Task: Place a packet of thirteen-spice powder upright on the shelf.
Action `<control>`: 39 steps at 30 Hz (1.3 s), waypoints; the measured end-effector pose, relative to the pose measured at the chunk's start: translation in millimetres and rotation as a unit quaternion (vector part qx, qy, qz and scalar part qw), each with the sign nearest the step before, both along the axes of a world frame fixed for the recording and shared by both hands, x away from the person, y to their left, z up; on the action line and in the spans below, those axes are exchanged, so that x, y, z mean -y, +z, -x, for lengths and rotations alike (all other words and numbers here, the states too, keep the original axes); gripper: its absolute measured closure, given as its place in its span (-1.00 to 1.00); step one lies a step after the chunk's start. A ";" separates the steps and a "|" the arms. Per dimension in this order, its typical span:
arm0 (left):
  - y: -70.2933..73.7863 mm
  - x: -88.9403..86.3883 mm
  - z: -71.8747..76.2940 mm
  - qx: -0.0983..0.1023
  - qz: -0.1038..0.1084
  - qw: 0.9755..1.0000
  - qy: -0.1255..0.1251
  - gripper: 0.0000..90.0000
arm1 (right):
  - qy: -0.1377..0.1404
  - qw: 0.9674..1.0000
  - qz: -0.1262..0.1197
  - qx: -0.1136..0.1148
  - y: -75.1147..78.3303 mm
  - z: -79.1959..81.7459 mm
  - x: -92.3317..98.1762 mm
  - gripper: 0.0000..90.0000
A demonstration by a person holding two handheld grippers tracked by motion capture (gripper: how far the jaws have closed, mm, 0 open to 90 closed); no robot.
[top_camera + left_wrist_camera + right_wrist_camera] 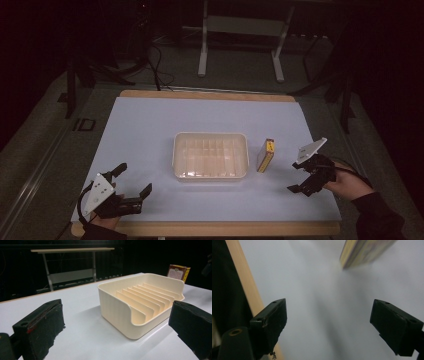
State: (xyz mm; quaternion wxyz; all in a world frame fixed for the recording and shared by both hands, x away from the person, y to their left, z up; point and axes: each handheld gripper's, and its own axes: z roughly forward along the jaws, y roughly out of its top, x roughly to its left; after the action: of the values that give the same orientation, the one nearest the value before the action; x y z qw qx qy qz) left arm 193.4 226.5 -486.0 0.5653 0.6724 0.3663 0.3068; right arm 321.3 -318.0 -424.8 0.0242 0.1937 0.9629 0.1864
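A cream plastic tray (210, 156) with a row of upright dividers inside sits at the middle of the white table top (150, 125), and everything else is placed from it here. Just beside the tray's right wall, apart from it, a small yellow box (265, 155) stands on a narrow edge.

The left gripper (134, 179) is held well off the tray's near left corner, close to the table's front edge, its jaws spread wide with nothing between them. In the left gripper view the tray (140, 302) lies ahead between the two black jaws, and the top of the box (179, 272) shows beyond the tray's far wall.

The right gripper (296, 176) is held to the right of the tray, past the box, jaws likewise wide apart and empty. In the right gripper view the box (364, 251) appears blurred at the top, above the wooden table edge (247, 285).
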 end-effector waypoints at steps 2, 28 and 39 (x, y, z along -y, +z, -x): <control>-0.2 -0.1 -0.4 -0.002 -0.002 1.000 -0.002 -1.00 | 0.004 0.999 0.026 -0.019 0.9 -0.4 -2.4 -0.69; -4.0 -2.8 -5.9 -0.014 -0.002 1.000 -0.006 -1.00 | 0.072 0.971 0.185 -0.131 -3.2 -4.7 -33.3 -0.70; -3.5 -3.3 -5.6 -0.013 -0.001 1.000 -0.006 -1.00 | 0.120 0.967 0.184 -0.128 2.4 2.1 -51.7 -0.69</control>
State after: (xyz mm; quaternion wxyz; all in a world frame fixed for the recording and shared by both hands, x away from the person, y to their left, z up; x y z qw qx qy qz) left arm 199.1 229.7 -489.5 0.5616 0.6791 0.3696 0.2947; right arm 319.2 -266.3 -422.4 -0.0867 0.0915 0.9919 -0.0184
